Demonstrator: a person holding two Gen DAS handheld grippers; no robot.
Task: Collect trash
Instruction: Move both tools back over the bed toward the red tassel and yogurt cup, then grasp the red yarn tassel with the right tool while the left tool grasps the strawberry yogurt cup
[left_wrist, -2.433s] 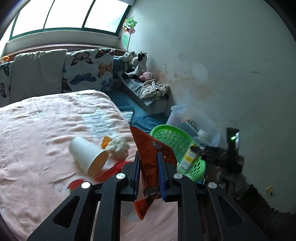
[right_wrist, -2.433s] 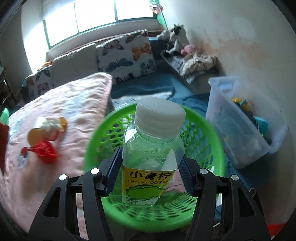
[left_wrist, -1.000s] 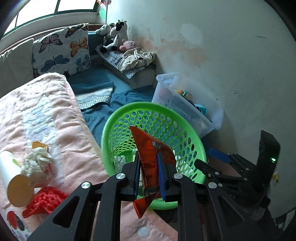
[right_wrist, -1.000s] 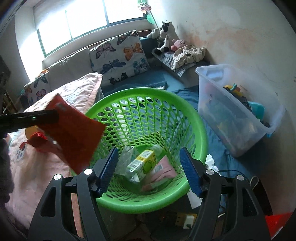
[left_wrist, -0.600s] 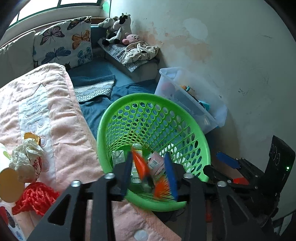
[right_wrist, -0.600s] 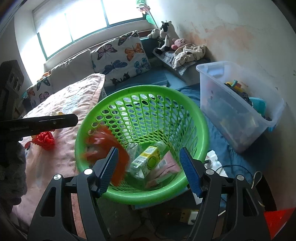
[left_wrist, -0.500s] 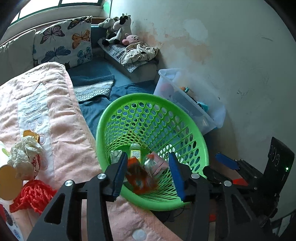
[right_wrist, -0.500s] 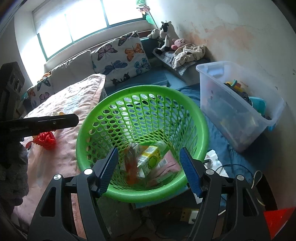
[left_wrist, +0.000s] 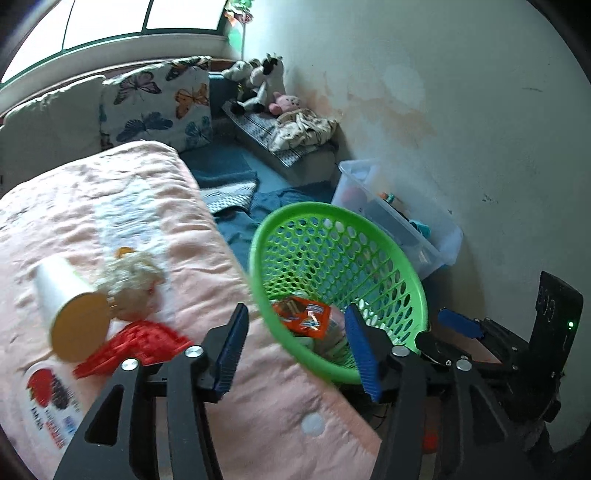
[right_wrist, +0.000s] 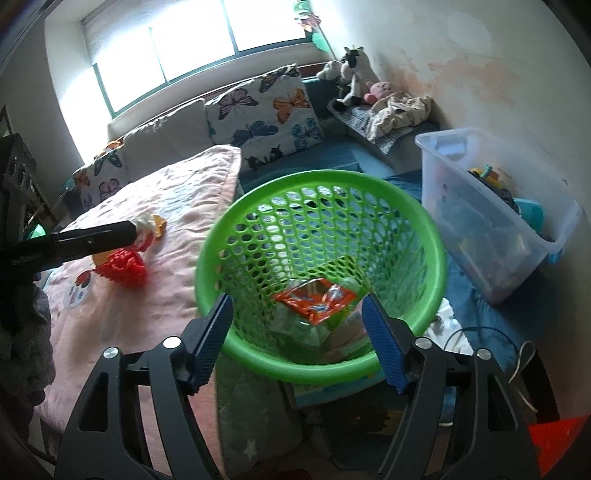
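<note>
Green plastic is filling the middle of my left wrist view: the perforated basket (left_wrist: 369, 258) is standing on the floor just beside the bed edge, at about 1 o'clock from my left gripper (left_wrist: 295, 347). That gripper is hanging released, jaws spread wide with nothing between them. Inside the basket an orange snack wrapper (left_wrist: 303, 316) is lying face up on top of other trash that I cannot make out clearly. On the pink blanket (left_wrist: 129, 206), at about 10 o'clock from the gripper, a white paper cup (left_wrist: 70, 306) is lying on its side, touching a crumpled wad of pale paper (left_wrist: 131, 280); a red mesh net (left_wrist: 136, 347) is lying just below them, and a printed round lid (left_wrist: 48, 398) is sitting at 8 o'clock. A clear storage bin (left_wrist: 402, 225) holding mixed items is standing against the wall at 2 o'clock, beyond the basket. My right gripper (left_wrist: 458, 328) is showing at 3 o'clock.

Through the right wrist camera I am looking down into the basket (right_wrist: 321, 184) from nearly above. My right gripper (right_wrist: 299, 336) is also hanging released and empty, its jaws framing the basket's near rim. The wrapper (right_wrist: 316, 299) is resting at the bottom on a bottle and some cartons, partly hidden. The bin (right_wrist: 491, 221) is sitting at 2 o'clock, toys inside. The net (right_wrist: 123, 267) is lying on the blanket (right_wrist: 166, 295) at 10 o'clock, with one black finger (right_wrist: 92, 236) of the left gripper reaching over it.
</note>
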